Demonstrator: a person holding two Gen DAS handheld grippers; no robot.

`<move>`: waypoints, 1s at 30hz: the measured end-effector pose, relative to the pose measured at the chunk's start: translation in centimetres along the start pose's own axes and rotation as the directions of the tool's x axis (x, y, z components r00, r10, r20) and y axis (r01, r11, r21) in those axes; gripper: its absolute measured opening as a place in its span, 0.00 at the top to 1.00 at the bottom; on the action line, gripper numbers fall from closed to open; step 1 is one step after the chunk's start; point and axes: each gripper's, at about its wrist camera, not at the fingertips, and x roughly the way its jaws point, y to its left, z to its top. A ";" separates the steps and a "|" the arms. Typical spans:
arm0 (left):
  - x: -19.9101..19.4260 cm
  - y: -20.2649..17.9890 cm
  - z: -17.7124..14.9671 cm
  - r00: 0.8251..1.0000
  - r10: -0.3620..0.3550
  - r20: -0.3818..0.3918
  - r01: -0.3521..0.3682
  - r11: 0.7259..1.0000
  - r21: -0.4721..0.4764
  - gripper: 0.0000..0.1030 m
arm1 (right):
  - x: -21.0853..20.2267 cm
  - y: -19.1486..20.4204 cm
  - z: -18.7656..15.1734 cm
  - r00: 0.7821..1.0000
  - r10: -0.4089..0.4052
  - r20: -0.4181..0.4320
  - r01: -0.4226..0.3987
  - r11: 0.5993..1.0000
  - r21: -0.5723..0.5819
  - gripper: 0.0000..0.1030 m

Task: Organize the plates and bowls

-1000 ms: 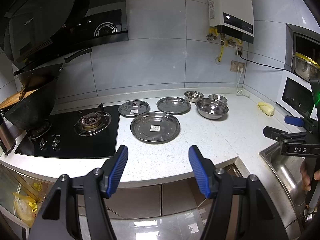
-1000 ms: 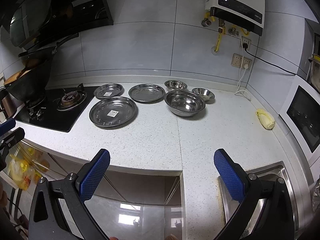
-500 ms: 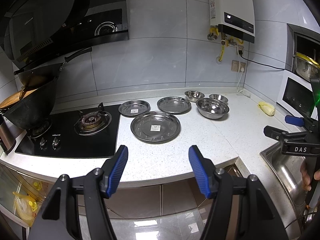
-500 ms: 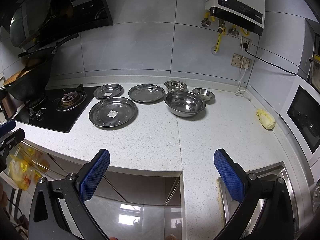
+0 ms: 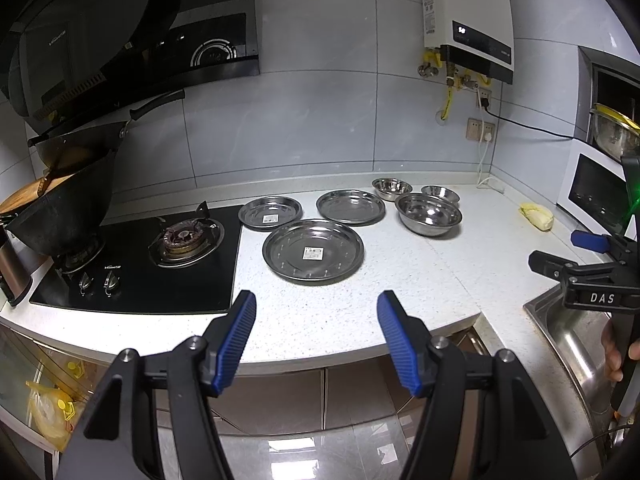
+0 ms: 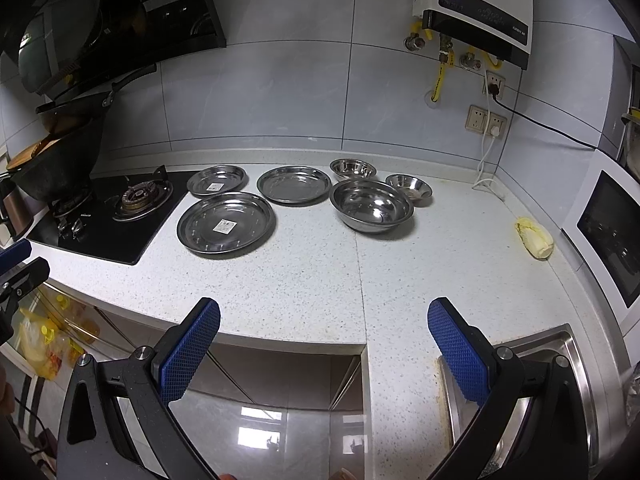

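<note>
Speckled white surface (image 6: 320, 272) carries three steel plates (image 6: 226, 223) beside three bowls (image 6: 372, 205), all apart. Both tongs, left (image 5: 316, 332) and right (image 6: 324, 344), hang spread, empty. Thin, light, slippery steel: pinch a rim.

a home kitchen: gas hob (image 5: 136, 264), range hood (image 5: 120, 40), sink (image 6: 520, 392), tiled wall (image 6: 280, 92).

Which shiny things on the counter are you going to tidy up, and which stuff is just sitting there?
For the job:
large plate
middle plate
small plate
big bowl
two small bowls

Just lying about:
wok on the stove
yellow lump
sink
water heater
</note>
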 end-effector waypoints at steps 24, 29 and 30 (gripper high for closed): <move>24.8 6.0 6.6 0.961 0.023 -0.276 -0.060 0.990 -0.129 0.40 | 19.6 7.3 6.6 0.940 0.282 -0.190 -0.286 0.958 0.003 0.01; 35.6 9.7 6.4 0.908 0.012 -0.418 -0.114 0.968 -0.222 0.40 | 28.8 9.7 8.3 0.899 0.331 -0.289 -0.327 0.943 0.061 0.01; 36.8 10.2 6.2 0.901 0.010 -0.433 -0.124 0.964 -0.234 0.40 | 30.2 9.8 8.4 0.888 0.345 -0.305 -0.339 0.938 0.073 0.01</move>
